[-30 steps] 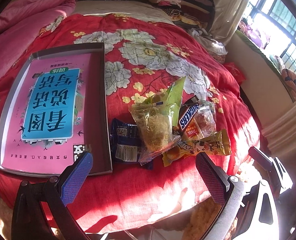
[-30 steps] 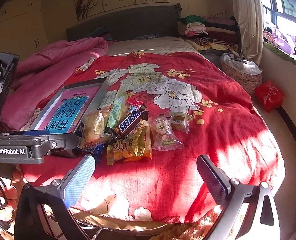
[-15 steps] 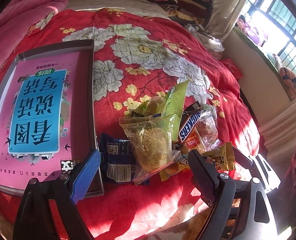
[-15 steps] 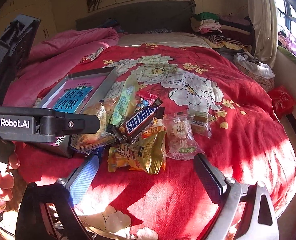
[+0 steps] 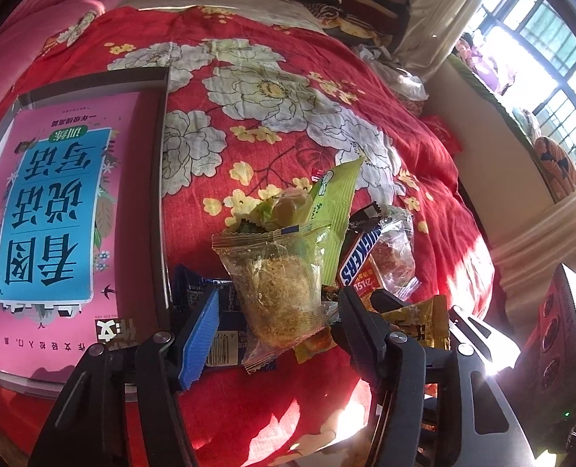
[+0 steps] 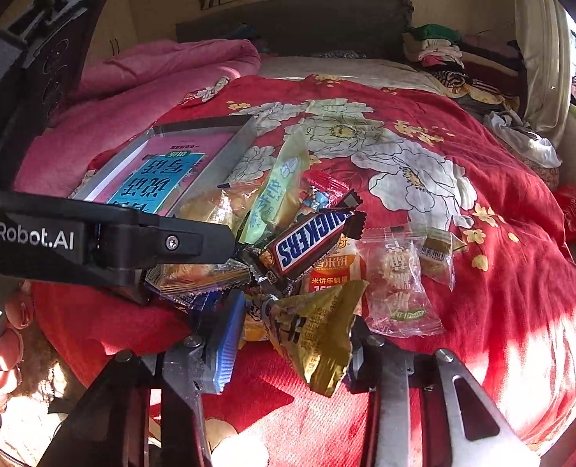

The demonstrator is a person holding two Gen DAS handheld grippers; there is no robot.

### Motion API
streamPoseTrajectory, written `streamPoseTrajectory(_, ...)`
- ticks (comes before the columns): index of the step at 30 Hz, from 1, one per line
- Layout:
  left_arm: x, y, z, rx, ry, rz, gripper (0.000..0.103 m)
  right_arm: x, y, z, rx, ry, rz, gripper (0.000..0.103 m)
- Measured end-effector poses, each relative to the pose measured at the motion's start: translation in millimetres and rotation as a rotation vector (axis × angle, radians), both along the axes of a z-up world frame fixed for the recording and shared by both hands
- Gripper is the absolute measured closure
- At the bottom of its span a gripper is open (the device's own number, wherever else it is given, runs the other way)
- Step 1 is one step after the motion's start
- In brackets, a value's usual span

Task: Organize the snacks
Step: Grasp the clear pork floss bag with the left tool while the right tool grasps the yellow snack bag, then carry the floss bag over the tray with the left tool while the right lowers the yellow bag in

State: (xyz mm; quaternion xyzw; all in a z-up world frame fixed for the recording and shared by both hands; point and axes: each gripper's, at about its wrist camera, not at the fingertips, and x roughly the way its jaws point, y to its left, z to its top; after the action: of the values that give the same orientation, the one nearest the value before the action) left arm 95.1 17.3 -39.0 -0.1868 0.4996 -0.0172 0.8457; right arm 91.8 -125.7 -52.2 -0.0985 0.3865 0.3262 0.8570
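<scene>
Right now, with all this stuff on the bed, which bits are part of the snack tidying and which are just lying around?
Part of the job:
clear pastry bag
gold packet
Snickers bar
green packet
tray
left gripper
right gripper

Just lying about:
pink quilt
folded clothes
curtain

We see a red bedspread [image 5: 288, 124] printed with white and yellow flowers, and a pink quilt [image 6: 151, 74] beside it. The grey tray [image 5: 159, 194] holds a pink book [image 5: 54, 202] with a blue panel. The Snickers bar [image 6: 311, 241] is brown with blue lettering; one packet [image 6: 319, 334] is gold, another [image 5: 334, 202] pale green.
</scene>
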Motion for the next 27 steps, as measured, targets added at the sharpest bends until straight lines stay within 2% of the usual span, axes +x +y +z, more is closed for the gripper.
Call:
streamPoseTrajectory(1,1,0,-1,-0.01,0.002,-0.003,0.049,0,0,0,0.005,0.001,0.001,0.066)
streamPoseTrajectory(7,2,5,-2,-0.055,-0.023,0.0,0.062,2,-5,2,0.047,0.011,0.02,0.078)
streamPoseTrajectory(13,-3,13,7,-0.072,-0.06,0.005,0.063,1,-12,11,0.101,0.008,0.028,0.084)
streamPoseTrajectory(27,-24,51,35,-0.077,-0.127,0.082,0.063,-12,-11,53,0.183,-0.047,0.062,0.085)
